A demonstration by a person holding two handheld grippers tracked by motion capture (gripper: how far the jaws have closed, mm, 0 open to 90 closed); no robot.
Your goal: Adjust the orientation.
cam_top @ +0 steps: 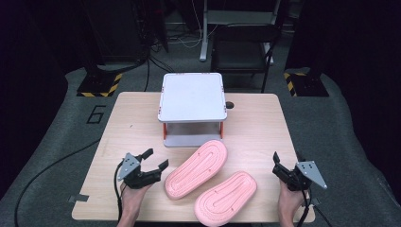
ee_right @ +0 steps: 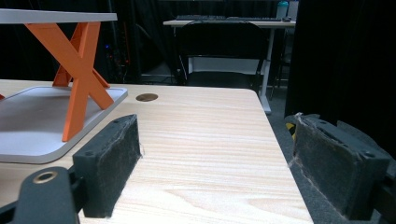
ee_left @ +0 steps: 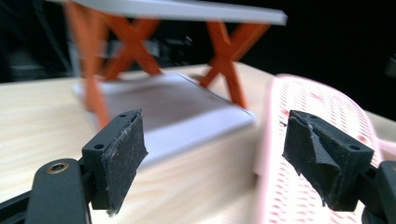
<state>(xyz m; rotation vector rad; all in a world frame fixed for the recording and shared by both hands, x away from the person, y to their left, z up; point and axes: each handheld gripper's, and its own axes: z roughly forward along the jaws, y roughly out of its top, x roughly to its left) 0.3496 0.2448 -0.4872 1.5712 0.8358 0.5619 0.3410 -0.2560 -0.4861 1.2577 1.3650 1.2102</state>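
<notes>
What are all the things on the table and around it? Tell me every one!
slippers: two, pink, soles up; one mid-table by the rack, the other at the near edge
rack: one, grey shelves on orange crossed legs, far middle of the table
table: one, light wood, with a round hole near the rack
chair: one, black, behind the table
desk: one, pale, at the back with a keyboard
left gripper: one, black, jaws open, beside the mid-table slipper
right gripper: one, black, jaws open, near the right edge
hands: two, left and right, at the near edge
</notes>
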